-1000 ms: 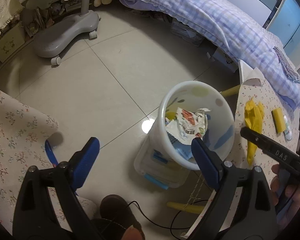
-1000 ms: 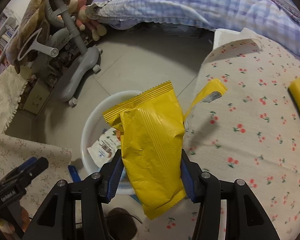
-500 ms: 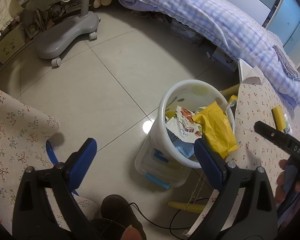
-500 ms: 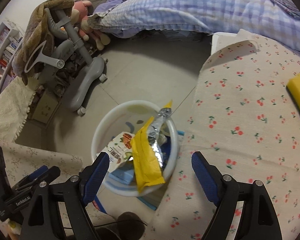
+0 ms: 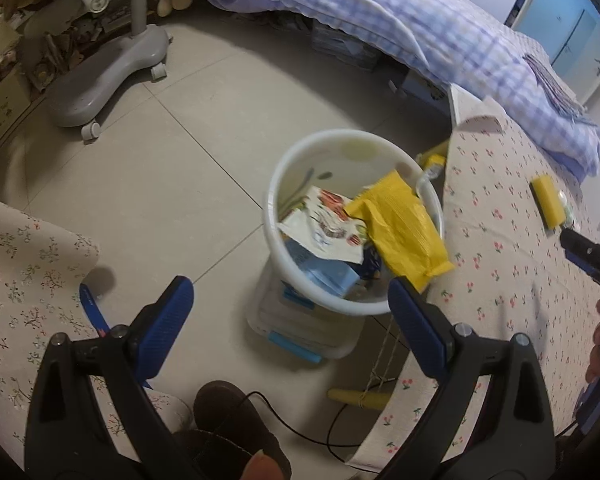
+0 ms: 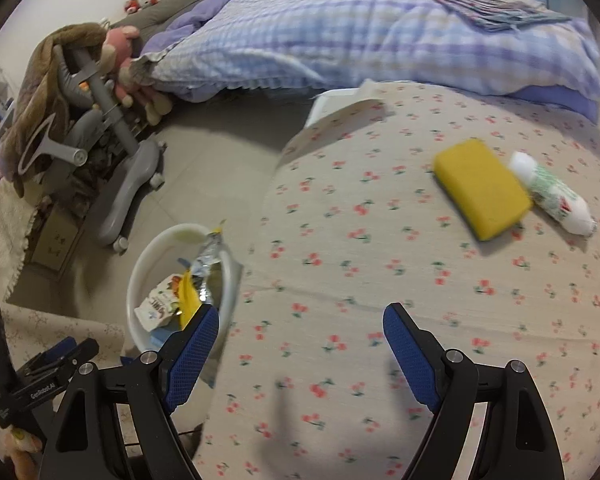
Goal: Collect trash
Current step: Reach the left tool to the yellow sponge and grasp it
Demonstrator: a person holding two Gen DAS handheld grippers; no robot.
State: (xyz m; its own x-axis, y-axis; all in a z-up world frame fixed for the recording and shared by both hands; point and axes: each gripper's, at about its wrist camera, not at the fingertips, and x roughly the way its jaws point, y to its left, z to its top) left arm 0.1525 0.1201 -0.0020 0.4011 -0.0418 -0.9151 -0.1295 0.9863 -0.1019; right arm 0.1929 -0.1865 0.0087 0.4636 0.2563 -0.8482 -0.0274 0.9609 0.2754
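A white bin [image 5: 284, 184] stands on the floor beside the table; it also shows in the right wrist view [image 6: 140, 280]. A yellow wrapper [image 5: 404, 228] lies in it, draped over the near rim, next to a white printed packet [image 5: 324, 228]. My left gripper [image 5: 288, 312] is open and empty above the floor in front of the bin. My right gripper [image 6: 300, 344] is open and empty over the cherry-print tablecloth [image 6: 380, 260]. A yellow sponge [image 6: 480, 192] and a white tube [image 6: 552, 196] lie on the table ahead to the right.
A grey chair base [image 5: 100, 72] stands on the floor at the back left. A bed with a checked quilt [image 6: 340, 28] runs along the far side. A clear box [image 5: 300, 332] sits under the bin. A floral-covered surface [image 5: 16, 280] is at the left.
My right gripper opened and let the yellow wrapper fall into the bin, then swung right over the table. My left gripper stayed open, nearly still.
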